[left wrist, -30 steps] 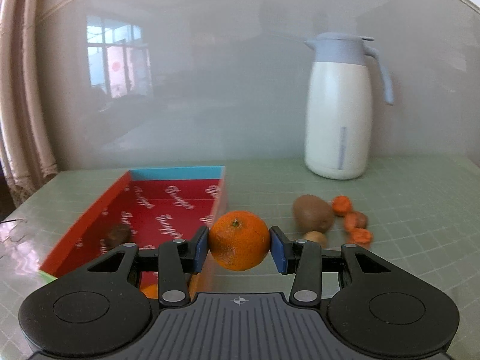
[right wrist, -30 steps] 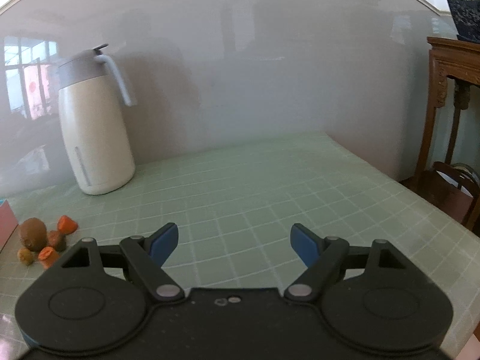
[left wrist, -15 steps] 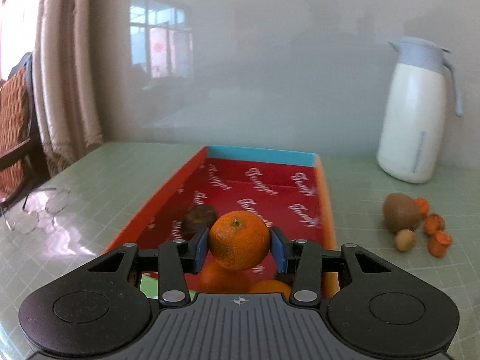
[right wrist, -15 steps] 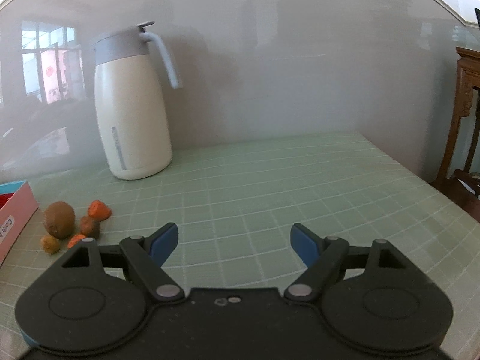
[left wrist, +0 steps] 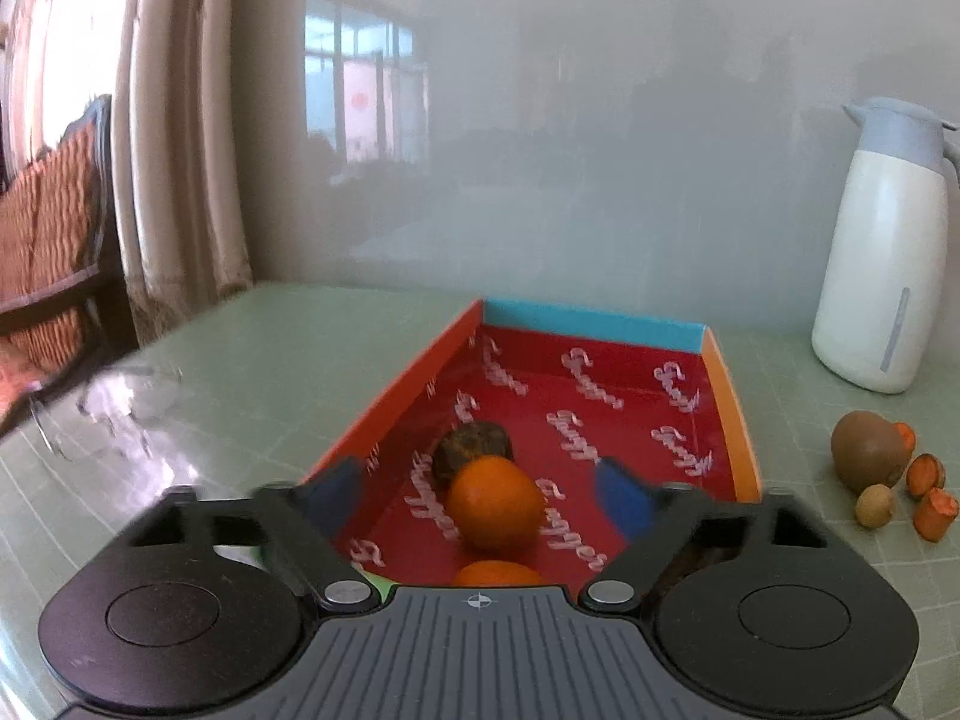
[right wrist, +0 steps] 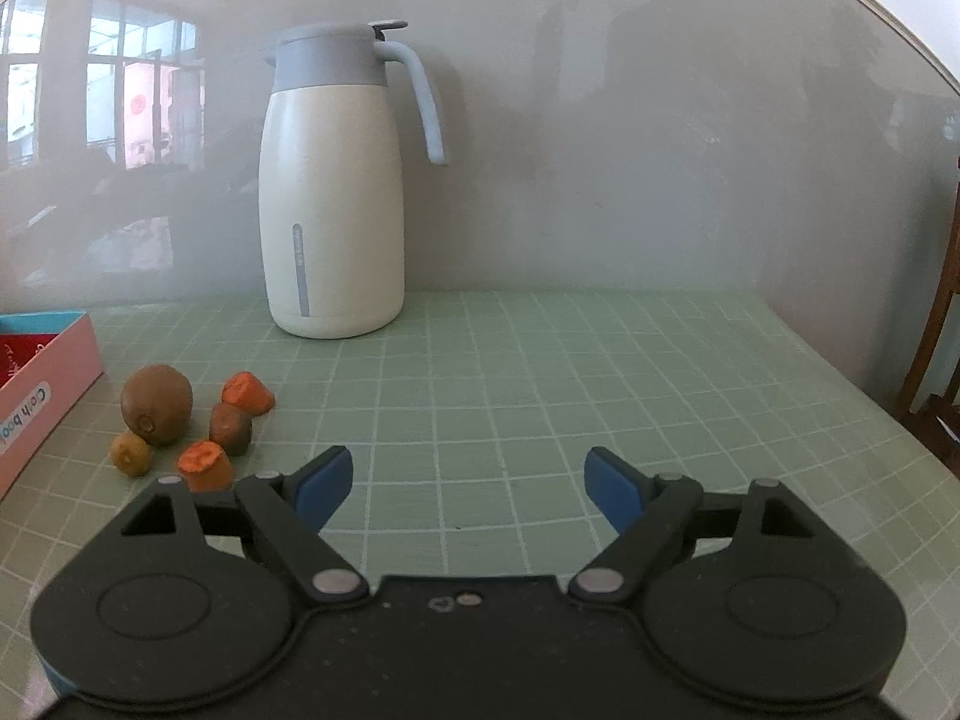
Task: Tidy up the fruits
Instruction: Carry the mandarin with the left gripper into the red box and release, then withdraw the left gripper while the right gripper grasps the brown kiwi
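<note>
Left gripper jaws opening, pads clear of the orange, which sits in the red box near its near edge, by a dark fruit. Lift straight out, don't nudge it. Round, no long axis; stem direction unreadable. Right gripper spread, empty over the table.

Oranges in box — kiwi, jug rightward
</note>
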### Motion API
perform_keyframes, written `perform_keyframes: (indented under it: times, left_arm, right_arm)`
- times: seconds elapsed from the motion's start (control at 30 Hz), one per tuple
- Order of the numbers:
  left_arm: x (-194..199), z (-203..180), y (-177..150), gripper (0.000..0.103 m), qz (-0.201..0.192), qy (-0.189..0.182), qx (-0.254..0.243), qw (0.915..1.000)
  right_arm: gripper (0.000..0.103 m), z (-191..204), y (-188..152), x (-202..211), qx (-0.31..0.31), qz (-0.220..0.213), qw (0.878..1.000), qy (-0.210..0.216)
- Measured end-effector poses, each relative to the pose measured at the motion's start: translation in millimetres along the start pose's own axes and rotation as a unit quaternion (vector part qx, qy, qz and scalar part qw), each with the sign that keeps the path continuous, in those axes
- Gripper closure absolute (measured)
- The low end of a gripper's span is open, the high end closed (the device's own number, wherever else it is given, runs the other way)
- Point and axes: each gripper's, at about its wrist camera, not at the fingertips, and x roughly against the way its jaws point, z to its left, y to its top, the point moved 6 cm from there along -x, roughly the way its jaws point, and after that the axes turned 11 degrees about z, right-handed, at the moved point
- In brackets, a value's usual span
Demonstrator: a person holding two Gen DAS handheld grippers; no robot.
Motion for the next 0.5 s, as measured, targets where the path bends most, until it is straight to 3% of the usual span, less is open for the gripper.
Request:
perform_keyframes:
  times: [0.13, 0.27, 0.5]
  left_arm:
    - [6, -3, 2, 0.016, -0.004, -0.002, -0.012, 0.9999]
    - [16, -6, 2, 0.000, -0.014, 0.007, -0.035, 0.9993]
    - [26, -6, 2, 0.000, -0.026, 0.026, -0.069, 0.9970]
  right_arm:
    - [0.019, 2, 0, 0, 0.001, -0.001, 1.000, 0.001]
    - [0.017, 0, -2, 4, -0.002, -0.003, 1.000, 0.004]
    - [0.014, 1, 2, 3, -0.022, -0.004, 1.000, 0.010]
